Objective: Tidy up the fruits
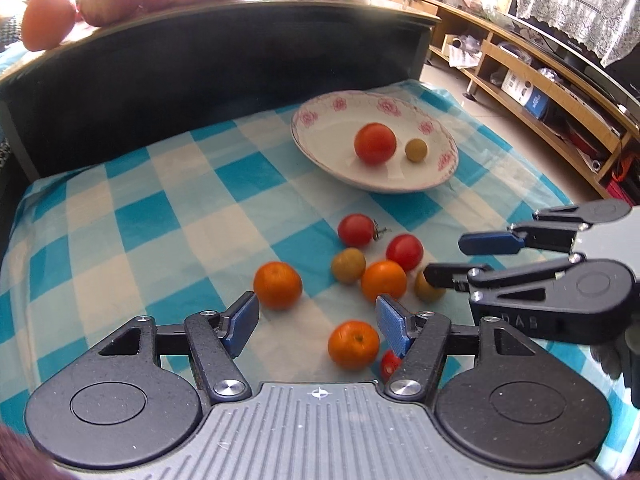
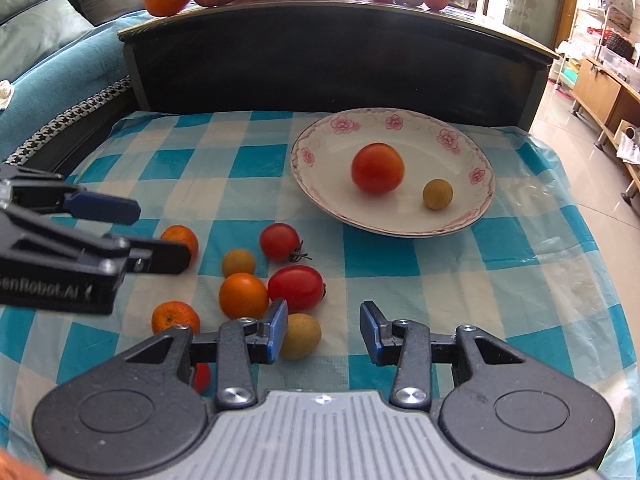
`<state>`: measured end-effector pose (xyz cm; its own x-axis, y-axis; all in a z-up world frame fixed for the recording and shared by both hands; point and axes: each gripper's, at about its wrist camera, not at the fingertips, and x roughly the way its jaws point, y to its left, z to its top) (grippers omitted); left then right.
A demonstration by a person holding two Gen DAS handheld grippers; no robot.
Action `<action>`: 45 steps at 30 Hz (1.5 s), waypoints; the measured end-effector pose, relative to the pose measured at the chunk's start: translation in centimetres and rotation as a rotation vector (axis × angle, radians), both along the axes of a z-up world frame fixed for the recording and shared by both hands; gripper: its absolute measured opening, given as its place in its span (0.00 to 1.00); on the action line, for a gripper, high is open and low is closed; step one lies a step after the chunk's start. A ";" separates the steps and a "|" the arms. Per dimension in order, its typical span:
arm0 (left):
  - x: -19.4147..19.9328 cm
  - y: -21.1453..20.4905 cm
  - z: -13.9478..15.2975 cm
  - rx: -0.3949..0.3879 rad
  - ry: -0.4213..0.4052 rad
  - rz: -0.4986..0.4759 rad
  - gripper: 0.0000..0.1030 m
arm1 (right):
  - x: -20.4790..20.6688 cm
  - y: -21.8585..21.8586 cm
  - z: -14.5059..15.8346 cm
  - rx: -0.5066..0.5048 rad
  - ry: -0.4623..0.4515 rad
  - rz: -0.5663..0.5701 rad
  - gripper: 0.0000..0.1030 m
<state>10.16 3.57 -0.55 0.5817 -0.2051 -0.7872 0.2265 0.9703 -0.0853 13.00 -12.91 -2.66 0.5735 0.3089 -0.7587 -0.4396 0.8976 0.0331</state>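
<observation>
Blue-and-white checked cloth (image 2: 440, 264) covers the table in front of you, with a dark headboard behind it.

Your right gripper (image 2: 323, 330) has its jaws partly apart and grips nothing; a tan fruit (image 2: 301, 336) sits just beside its left pad. Your left gripper (image 1: 318, 320) is about half open and also empty, with an orange (image 1: 353, 345) between its pads, untouched.

To do this step well, centre each fruit between the pads before closing, and squeeze gently: these round fruits will probably roll or bruise.

Further out, loose fruit clusters mid-cloth: small oranges, red tomatoes (image 2: 295, 287) and tan fruits, some touching. Beyond them, a white plate (image 2: 316, 192) with pink flowers holds a large tomato (image 2: 377, 168) and one tan fruit, apart from each other.
</observation>
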 end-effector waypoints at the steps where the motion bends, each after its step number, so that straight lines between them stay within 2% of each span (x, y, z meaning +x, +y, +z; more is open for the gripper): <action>1: -0.2 -0.1 -0.1 -0.001 0.003 -0.006 0.70 | 0.0 0.0 0.0 0.002 0.002 0.001 0.42; 10: -0.7 -1.1 -1.6 0.039 0.038 -0.069 0.70 | -0.6 -0.2 -0.3 -0.004 0.025 0.048 0.42; 20: -0.7 -1.0 -1.9 0.037 0.024 -0.075 0.71 | 0.0 0.3 -1.6 -0.015 0.053 0.090 0.42; 27: -0.8 -1.5 -1.8 0.024 0.012 -0.117 0.69 | 0.3 0.8 -1.9 -0.026 0.046 0.096 0.42; 33: 0.0 -0.5 -2.0 -0.047 0.068 -0.066 0.67 | 0.3 0.6 -1.8 -0.019 0.057 0.087 0.39; 37: 0.1 0.0 -1.9 -0.023 0.063 -0.043 0.66 | 0.4 0.3 -1.8 -0.004 0.066 0.079 0.39; 45: -0.1 -1.6 -2.5 0.043 0.048 -0.112 0.64 | 0.4 0.2 -1.9 -0.010 0.064 0.076 0.39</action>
